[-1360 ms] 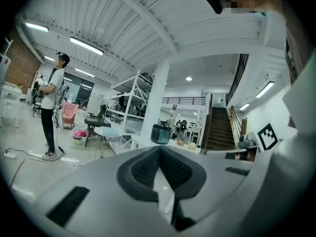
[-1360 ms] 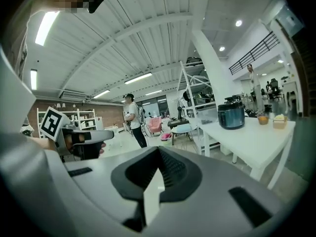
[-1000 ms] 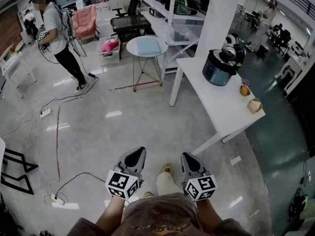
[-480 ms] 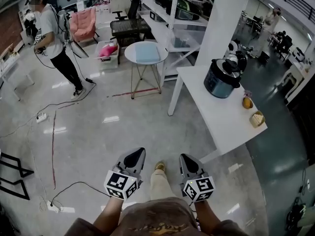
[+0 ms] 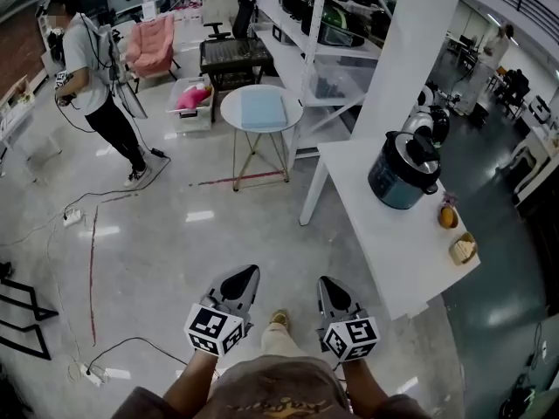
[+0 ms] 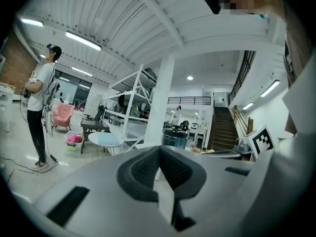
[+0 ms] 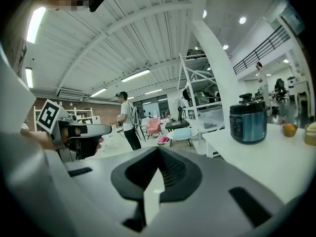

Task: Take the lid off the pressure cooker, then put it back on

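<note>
Low in front of your body, you hold both tongs side by side, with your bare forearms reaching out from the near edge of the head view. Your left gripper (image 5: 245,276) and your right gripper (image 5: 326,284) point ahead and just a little down over the shiny floor (image 5: 218,225), with their marker cubes facing up. The left gripper's jaws are pressed together with nothing between them. The right gripper's jaws are pressed together the same way and hold nothing. Neither one touches anything. The pressure cooker (image 5: 400,177) stands far off to the right on the white table (image 5: 384,243), close to the table's far end and next to the white pillar (image 5: 410,42). It is well apart from both grippers. Its lid (image 5: 417,149) sits on top with the black handle up, so you cannot see inside the pot. Nearer along the same table are an orange dish (image 5: 447,217) and a pale dish (image 5: 463,249). What is in them is too small to tell. Farther off on the left, a clear bin (image 5: 192,99) on the floor holds something pink. Beside it, a round white table (image 5: 260,109) carries a flat light blue thing. A person (image 5: 87,59) stands at the far left.
</note>
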`<state>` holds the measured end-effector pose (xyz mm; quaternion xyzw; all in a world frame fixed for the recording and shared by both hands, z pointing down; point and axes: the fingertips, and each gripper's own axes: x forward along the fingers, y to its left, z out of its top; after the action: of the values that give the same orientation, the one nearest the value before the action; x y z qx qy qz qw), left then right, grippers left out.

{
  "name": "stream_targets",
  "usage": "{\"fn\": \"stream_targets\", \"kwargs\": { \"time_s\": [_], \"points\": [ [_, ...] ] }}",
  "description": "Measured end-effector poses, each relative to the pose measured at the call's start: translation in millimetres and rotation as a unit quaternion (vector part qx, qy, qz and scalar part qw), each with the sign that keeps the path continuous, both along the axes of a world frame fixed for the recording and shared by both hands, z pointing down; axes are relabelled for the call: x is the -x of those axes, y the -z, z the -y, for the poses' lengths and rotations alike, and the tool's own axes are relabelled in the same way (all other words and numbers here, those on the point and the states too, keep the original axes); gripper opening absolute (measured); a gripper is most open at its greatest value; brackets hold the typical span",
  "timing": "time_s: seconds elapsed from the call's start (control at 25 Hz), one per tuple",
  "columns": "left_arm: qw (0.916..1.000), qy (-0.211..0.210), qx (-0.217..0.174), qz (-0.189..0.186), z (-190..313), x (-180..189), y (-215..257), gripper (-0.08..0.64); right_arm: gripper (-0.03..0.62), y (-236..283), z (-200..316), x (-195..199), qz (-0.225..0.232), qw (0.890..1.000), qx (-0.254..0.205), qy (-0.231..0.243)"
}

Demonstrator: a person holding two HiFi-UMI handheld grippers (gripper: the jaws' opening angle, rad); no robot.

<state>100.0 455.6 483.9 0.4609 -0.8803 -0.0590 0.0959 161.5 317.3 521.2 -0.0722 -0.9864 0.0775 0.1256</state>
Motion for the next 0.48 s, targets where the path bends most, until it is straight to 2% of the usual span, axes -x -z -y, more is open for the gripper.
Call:
{"fn": "stream_targets", "kwargs": {
  "time_s": [0.24, 0.48],
  "points": [
    [0.9997, 0.022, 0.001, -0.004, 29, 61, 1, 0.005, -0.003, -1, 26, 63, -0.003, 1.0, 0.003, 0.028],
    [0.9986, 0.053, 0.001, -0.004, 42, 105, 2, 0.005, -0.005, 0, 42, 114, -0.003, 0.998, -0.002, 0.064]
  ]
}}
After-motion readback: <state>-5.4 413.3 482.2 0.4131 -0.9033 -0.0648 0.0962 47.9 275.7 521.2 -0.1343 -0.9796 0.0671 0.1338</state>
